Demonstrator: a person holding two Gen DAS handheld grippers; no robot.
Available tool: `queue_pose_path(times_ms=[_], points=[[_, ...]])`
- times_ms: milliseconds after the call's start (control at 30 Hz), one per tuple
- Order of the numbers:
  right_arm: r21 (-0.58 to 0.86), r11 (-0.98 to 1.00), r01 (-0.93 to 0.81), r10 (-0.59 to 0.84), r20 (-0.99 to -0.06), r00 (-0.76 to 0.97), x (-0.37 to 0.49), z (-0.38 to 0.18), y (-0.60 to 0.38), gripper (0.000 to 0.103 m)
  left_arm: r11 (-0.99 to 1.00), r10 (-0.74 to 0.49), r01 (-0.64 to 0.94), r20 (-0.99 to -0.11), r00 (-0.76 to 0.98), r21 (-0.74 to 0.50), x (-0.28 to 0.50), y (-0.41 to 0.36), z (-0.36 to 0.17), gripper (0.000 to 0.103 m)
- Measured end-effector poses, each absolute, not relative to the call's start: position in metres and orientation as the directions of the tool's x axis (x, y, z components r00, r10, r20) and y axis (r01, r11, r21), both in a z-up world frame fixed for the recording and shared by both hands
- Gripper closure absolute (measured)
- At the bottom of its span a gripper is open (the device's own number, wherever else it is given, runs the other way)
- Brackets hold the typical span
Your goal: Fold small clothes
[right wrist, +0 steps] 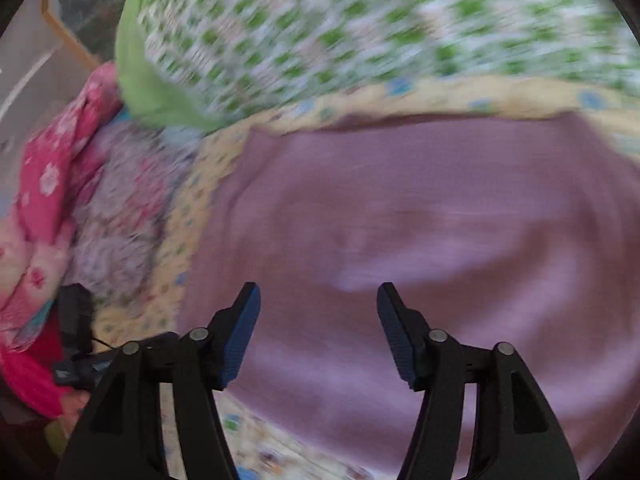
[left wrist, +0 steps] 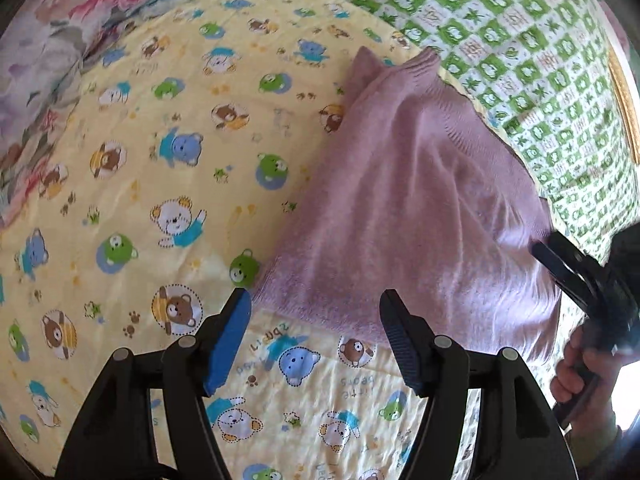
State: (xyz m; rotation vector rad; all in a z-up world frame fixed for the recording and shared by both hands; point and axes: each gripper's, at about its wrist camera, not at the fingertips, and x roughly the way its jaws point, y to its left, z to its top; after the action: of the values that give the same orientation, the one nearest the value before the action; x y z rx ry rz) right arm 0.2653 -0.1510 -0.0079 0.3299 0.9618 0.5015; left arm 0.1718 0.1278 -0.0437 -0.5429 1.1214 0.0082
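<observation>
A mauve knitted garment (left wrist: 420, 208) lies flat on a yellow sheet printed with bears (left wrist: 160, 160); its narrow ribbed end points away from me. My left gripper (left wrist: 316, 300) hangs open over the garment's near left corner, with nothing pinched between its pads. My right gripper (right wrist: 318, 292) is open too, above the broad mauve cloth (right wrist: 400, 220), and that view is smeared by motion. In the left wrist view the right gripper (left wrist: 546, 242) shows at the garment's right edge, held by a hand (left wrist: 576, 372).
A green-and-white chequered quilt (left wrist: 520, 40) lies beyond the yellow sheet. Pink floral bedding (left wrist: 60, 40) is bunched along the left side, and it also appears as pink floral bedding (right wrist: 48, 184) in the right wrist view. A wooden frame edge (left wrist: 624, 100) shows at far right.
</observation>
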Motion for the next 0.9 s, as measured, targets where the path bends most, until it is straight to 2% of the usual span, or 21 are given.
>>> queue_pose_path(times_ms=[100, 167, 300, 400, 533, 667, 767, 800, 867, 900], points=[[0.33, 0.942, -0.055, 0.314, -0.813, 0.49, 0.287, -0.023, -0.159, 0.04, 0.863, -0.271, -0.282, -0.855, 0.442, -0.419, 0.172, 0.131, -0.048, 0.036], [0.378, 0.925, 0.035, 0.307, -0.8, 0.516, 0.298, -0.019, -0.166, 0.04, 0.857, -0.281, -0.286, -0.853, 0.441, -0.43, 0.171, 0.133, -0.051, 0.036], [0.392, 0.916, -0.081, 0.369, -0.749, 0.55, 0.304, 0.01, -0.117, 0.04, 0.832, -0.304, -0.304, -0.841, 0.448, -0.463, 0.17, 0.137, -0.056, 0.034], [0.38, 0.911, -0.16, 0.405, -0.752, 0.519, 0.311, 0.02, -0.06, 0.034, 0.821, -0.317, -0.317, -0.841, 0.439, -0.475, 0.171, 0.137, -0.063, 0.034], [0.326, 0.926, -0.19, 0.377, -0.777, 0.504, 0.327, 0.015, -0.001, 0.031, 0.819, -0.321, -0.31, -0.834, 0.449, -0.482, 0.172, 0.136, -0.067, 0.034], [0.26, 0.955, -0.143, 0.297, -0.832, 0.468, 0.354, -0.002, 0.04, 0.028, 0.812, -0.334, -0.303, -0.823, 0.459, -0.498, 0.176, 0.138, -0.074, 0.034], [0.226, 0.966, -0.122, 0.257, -0.854, 0.452, 0.365, -0.011, 0.052, 0.016, 0.808, -0.346, -0.291, -0.812, 0.471, -0.513, 0.18, 0.139, -0.075, 0.034], [0.206, 0.97, -0.128, 0.242, -0.857, 0.456, 0.368, -0.013, 0.057, 0.011, 0.809, -0.349, -0.284, -0.81, 0.471, -0.514, 0.182, 0.139, -0.075, 0.035], [0.154, 0.98, -0.127, 0.196, -0.866, 0.46, 0.372, -0.018, 0.06, 0.009, 0.813, -0.353, -0.271, -0.806, 0.476, -0.516, 0.187, 0.138, -0.075, 0.037], [0.142, 0.982, -0.121, 0.183, -0.868, 0.461, 0.373, -0.02, 0.059, 0.01, 0.814, -0.357, -0.261, -0.801, 0.48, -0.519, 0.189, 0.137, -0.075, 0.046]])
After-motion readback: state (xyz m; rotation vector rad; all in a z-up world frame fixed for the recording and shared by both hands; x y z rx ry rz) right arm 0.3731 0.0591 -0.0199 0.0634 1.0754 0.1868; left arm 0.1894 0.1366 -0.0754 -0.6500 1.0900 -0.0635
